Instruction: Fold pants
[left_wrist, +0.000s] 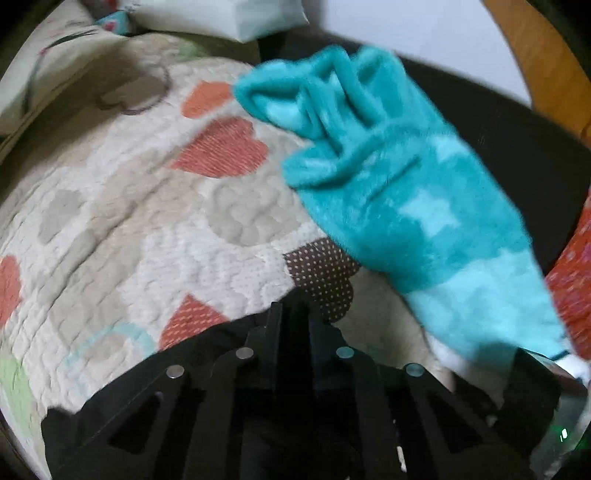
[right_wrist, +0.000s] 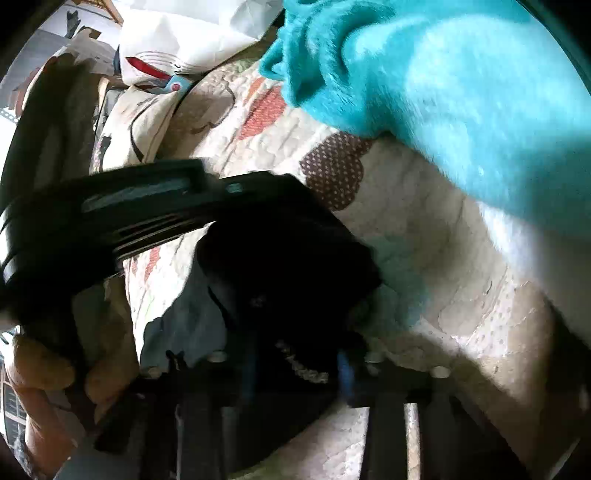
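Observation:
Black pants (left_wrist: 207, 354) hang bunched over my left gripper (left_wrist: 295, 317), whose fingers are shut on the cloth just above a quilted bedspread (left_wrist: 122, 229). In the right wrist view the same black pants (right_wrist: 291, 280) are bunched between the fingers of my right gripper (right_wrist: 295, 365), which are shut on them. The left gripper's body (right_wrist: 110, 218) and the hand holding it (right_wrist: 40, 373) lie close on the left of that view.
A fluffy teal blanket (left_wrist: 402, 192) with pale stars lies on the right of the bed; it also fills the upper right of the right wrist view (right_wrist: 461, 85). Pillows (left_wrist: 48, 66) sit at the far end. A wooden bed frame (left_wrist: 535, 62) curves on the right.

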